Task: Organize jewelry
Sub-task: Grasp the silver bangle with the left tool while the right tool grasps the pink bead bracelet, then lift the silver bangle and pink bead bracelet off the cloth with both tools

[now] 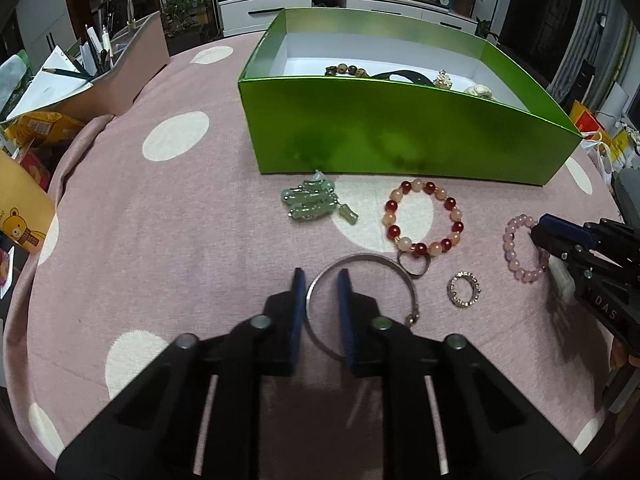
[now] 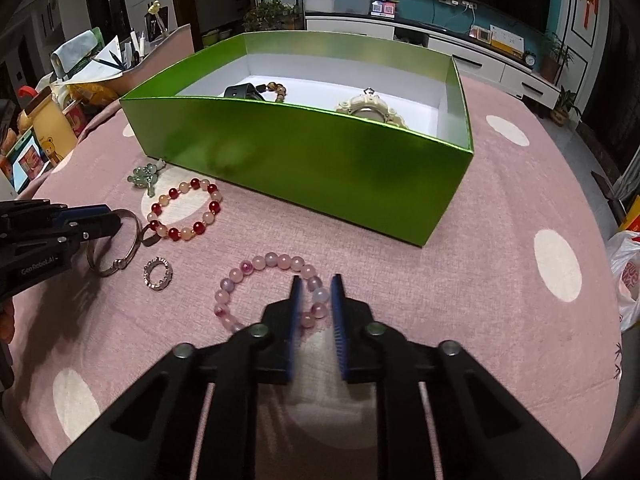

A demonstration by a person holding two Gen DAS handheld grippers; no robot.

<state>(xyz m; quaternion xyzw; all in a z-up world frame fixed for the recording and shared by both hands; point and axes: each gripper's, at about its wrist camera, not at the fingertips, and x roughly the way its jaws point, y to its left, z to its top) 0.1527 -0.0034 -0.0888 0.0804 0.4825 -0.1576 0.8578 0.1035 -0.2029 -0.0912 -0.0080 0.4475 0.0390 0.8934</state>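
Left wrist view: green box (image 1: 400, 136) stands open on the pink dotted tablecloth (image 1: 168, 240), some pieces already inside; the unsorted pieces lie in a row just in front of its near wall, presumably staged for transfer: jade charm cluster (image 1: 310, 202), red-and-peach bead bracelet (image 1: 424, 218), small rhinestone ring (image 1: 465, 289). Left gripper (image 1: 321, 280) is narrowed to a slim gap astride the left rim of the silver bangle (image 1: 362, 304), which still lies on the cloth; pads appear to pinch the wire. Right wrist view: right gripper (image 2: 316, 286) likewise nearly closed, clamping the right side of the pink bead bracelet (image 2: 268, 292), beads between the pads, bracelet resting on the cloth. Judged: both grasps set for lifting.
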